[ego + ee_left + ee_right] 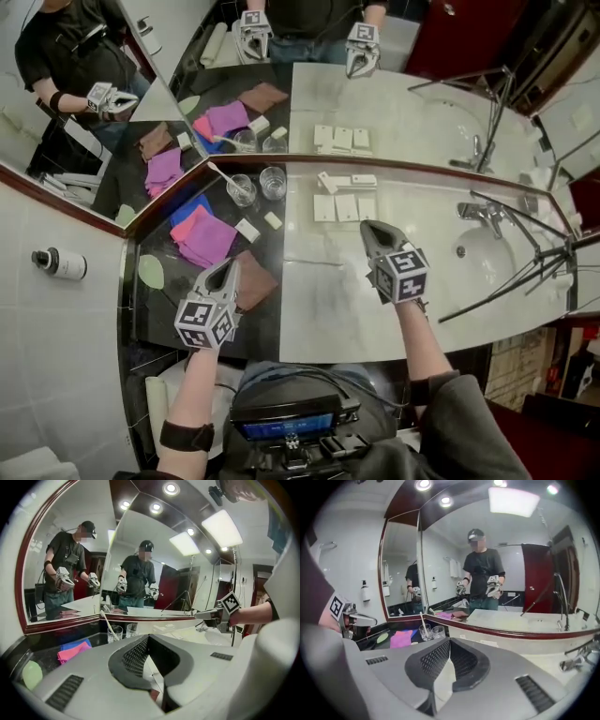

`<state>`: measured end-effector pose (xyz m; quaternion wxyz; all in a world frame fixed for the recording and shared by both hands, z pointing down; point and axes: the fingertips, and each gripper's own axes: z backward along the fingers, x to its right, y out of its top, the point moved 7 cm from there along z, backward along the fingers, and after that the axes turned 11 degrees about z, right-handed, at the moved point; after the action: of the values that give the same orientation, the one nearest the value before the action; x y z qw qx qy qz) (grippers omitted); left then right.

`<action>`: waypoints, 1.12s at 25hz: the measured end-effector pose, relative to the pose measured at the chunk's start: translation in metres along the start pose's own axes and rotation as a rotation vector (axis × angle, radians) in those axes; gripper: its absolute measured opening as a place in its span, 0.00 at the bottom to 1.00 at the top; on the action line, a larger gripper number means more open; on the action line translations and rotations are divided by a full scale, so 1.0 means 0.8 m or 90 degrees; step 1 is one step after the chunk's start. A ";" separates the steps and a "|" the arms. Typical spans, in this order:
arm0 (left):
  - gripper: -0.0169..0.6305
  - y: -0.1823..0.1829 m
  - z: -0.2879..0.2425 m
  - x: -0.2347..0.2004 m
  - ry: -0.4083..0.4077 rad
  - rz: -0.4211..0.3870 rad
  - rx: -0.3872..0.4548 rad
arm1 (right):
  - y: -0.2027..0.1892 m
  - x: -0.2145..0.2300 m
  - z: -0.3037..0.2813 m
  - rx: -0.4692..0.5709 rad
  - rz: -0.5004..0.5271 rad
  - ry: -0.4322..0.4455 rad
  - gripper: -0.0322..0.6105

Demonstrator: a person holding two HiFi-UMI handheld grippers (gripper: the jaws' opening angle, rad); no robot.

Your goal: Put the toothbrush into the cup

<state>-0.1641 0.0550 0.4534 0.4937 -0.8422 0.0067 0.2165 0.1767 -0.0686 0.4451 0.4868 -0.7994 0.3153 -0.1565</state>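
Both forearms reach forward over the bench point(319, 300), each claw tilted slightly downward toward the mirror point(394, 103). The left claw point(225, 270) is clenched on nothing, above the dark part of the bench. The right claw point(371, 230), also clenched and empty, hangs over the white part. The toothbrush point(223, 176) stands leaning in the cup point(242, 192), near the mirror, just beside a second glass point(273, 183).

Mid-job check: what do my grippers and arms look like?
The left gripper and right gripper are grey wedge-shaped shells carrying cubes with black-and-white square markers. Their fingers have black, mesh-textured pads. The left wrist wears a black band; the right arm has a dark grey sleeve.
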 end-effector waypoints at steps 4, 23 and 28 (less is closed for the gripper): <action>0.03 0.006 0.006 -0.014 0.013 0.011 0.012 | -0.019 0.032 0.036 0.037 -0.076 -0.058 0.08; 0.03 0.005 0.007 -0.021 0.026 0.031 0.030 | -0.062 0.038 0.073 0.029 -0.109 -0.083 0.08; 0.06 0.004 -0.008 -0.028 0.027 0.041 0.016 | -0.062 0.031 0.071 0.024 -0.109 -0.070 0.08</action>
<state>-0.1829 0.0437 0.4616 0.4970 -0.8396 0.0469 0.2141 0.2444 -0.0303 0.4604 0.5029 -0.8217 0.2156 -0.1592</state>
